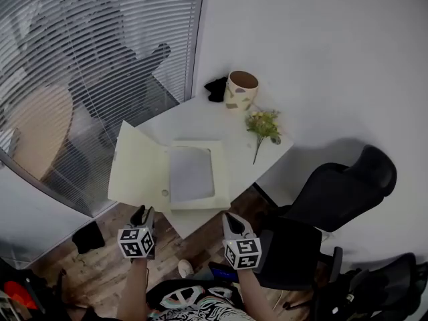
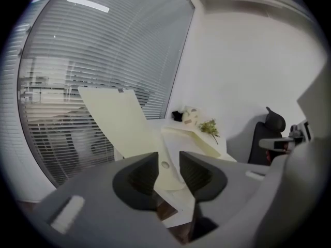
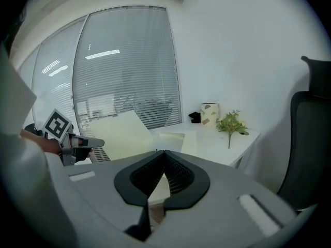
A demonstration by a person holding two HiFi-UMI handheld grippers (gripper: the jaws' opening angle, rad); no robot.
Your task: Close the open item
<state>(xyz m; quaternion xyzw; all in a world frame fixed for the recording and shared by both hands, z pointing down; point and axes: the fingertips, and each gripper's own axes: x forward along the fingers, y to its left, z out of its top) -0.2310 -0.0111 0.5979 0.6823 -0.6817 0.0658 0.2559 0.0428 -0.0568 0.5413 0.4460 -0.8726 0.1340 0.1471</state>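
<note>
Left gripper point(image 1: 142, 212) jaws were spread, nothing between 'em | right gripper point(image 1: 231, 219) jaws pressed together, empty | flat pale-yellow card-like box point(image 1: 221, 174) sat open on smooth white table point(image 1: 194, 120), stiff rectangular lid point(image 1: 137, 164) tilted up at its left, matte grey sheet point(image 1: 190, 174) inside

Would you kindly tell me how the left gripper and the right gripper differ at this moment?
The left gripper has its jaws apart; the right gripper has them together. The left gripper points at the raised lid, the right gripper at the near corner of the tray. Both are empty and short of the table.
</note>
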